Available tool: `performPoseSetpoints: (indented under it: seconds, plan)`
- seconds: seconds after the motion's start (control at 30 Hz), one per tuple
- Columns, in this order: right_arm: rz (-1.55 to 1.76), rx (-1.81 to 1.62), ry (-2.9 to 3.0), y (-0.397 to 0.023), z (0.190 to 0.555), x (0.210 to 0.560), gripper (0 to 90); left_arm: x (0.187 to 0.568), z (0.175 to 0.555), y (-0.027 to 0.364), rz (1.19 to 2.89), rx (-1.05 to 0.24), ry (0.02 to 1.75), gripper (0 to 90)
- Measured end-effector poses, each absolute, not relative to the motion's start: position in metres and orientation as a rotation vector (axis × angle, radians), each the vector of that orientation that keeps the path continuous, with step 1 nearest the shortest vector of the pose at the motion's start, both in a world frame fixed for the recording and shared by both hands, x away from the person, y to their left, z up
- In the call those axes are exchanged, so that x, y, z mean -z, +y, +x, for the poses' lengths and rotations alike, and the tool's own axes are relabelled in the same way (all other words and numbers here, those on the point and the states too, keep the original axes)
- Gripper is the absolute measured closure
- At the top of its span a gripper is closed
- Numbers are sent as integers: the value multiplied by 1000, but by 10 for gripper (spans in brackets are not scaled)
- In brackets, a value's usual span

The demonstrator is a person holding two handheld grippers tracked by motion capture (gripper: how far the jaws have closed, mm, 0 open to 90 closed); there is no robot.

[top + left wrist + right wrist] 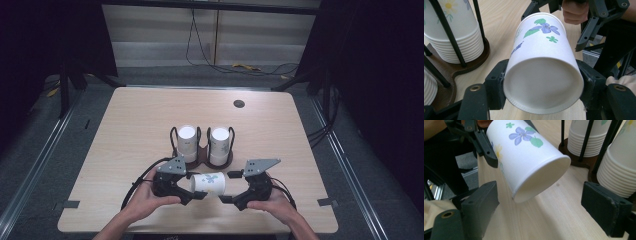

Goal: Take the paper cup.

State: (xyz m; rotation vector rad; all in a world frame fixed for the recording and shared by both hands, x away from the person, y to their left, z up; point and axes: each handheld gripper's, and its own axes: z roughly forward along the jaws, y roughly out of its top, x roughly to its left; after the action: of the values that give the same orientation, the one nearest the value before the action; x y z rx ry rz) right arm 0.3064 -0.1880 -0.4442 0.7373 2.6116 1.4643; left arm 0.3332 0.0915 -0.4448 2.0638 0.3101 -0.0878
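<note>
Cup clamped by left gripper, right gripper apart.

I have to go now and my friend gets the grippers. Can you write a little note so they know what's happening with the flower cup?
Left gripper: shut on the paper cup, held on its side above the table.
Right gripper: open, jaws on either side of the cup's closed base, not touching it.
Two stacks of cups stand upside down in the wire holder behind.
Done: one cup is out and gripped.
Left: probably close the right gripper on the cup, then place or pass it.
</note>
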Motion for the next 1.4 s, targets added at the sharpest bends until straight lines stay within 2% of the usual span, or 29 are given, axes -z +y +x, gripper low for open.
performPoseSetpoints:
  seconds: [0.43,1.4]
  plan:
    - [837,-1691,2450,-199,312,440,142,441,333,93,1952,99,324,349]
    - [777,-1897,2407,-190,312,434,139,437,328,89,1882,116,297,348]
